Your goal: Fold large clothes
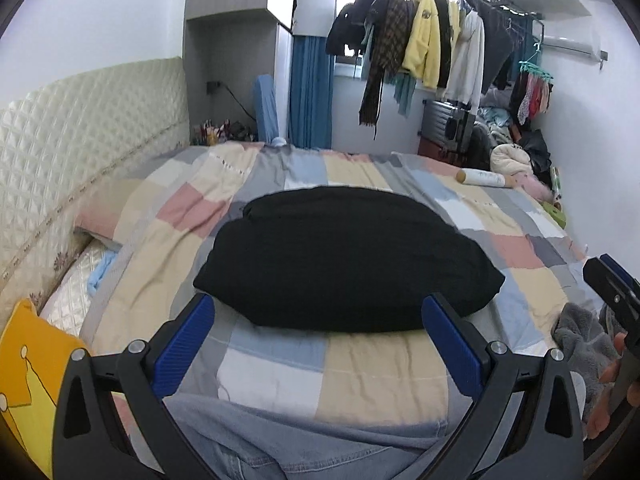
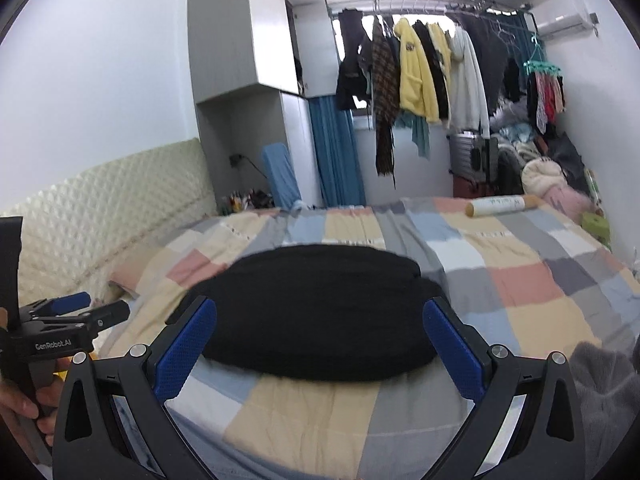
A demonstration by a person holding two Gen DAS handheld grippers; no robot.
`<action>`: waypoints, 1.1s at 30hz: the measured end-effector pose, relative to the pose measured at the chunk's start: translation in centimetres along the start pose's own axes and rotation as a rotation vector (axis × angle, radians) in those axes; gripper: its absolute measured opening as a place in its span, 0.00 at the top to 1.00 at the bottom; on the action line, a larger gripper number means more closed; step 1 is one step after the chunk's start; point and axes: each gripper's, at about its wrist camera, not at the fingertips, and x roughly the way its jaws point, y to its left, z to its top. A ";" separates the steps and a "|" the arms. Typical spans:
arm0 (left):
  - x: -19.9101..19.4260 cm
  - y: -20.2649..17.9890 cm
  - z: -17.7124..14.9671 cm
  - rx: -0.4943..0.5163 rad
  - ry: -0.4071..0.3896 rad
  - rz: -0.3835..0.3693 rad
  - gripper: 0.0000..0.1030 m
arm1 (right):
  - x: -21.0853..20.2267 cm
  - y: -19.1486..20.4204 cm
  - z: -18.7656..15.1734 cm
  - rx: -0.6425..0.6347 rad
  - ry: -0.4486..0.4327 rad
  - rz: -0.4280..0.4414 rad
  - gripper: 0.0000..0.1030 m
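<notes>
Framing the bottom of each wrist view, the two grippers are held with blue-padded jaws spread wide and nothing between them: the left gripper [image 1: 318, 340] and the right gripper [image 2: 320, 344] both hover clear of the cloth. Their lower bodies are cut off by the picture edges. Below the left gripper a strip of blue denim [image 1: 312, 440] is seen, partly hidden by the black arms. At the right edge of the left view, part of a hand [image 1: 612, 392] on the other tool's handle is seen, with a grey fleece cloth [image 1: 580, 340] beside it, its full shape cut off.

Just ahead, the folded black garment [image 1: 344, 260] lies flat on the patchwork bedcover [image 1: 360, 364], near the middle of the bed, touching neither gripper. It is seen as a compact, rounded, thick bundle with smooth top and no sleeves showing; its knit or weave is too dark to be made out. Bare bedcover is left open on every side of it.

Further off, a white roll [image 2: 496, 205] lies near the far right edge of the bed. A quilted cream headboard [image 1: 80, 136] bounds the left side. Beyond, hanging clothes [image 2: 412, 76] are crowded on a rail before the window, and a pile at the right corner is too jumbled to be told apart.
</notes>
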 end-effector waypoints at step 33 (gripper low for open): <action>0.4 0.6 -1.7 0.002 0.016 0.041 0.00 | 1.6 0.7 -2.5 -0.016 0.074 -0.011 0.00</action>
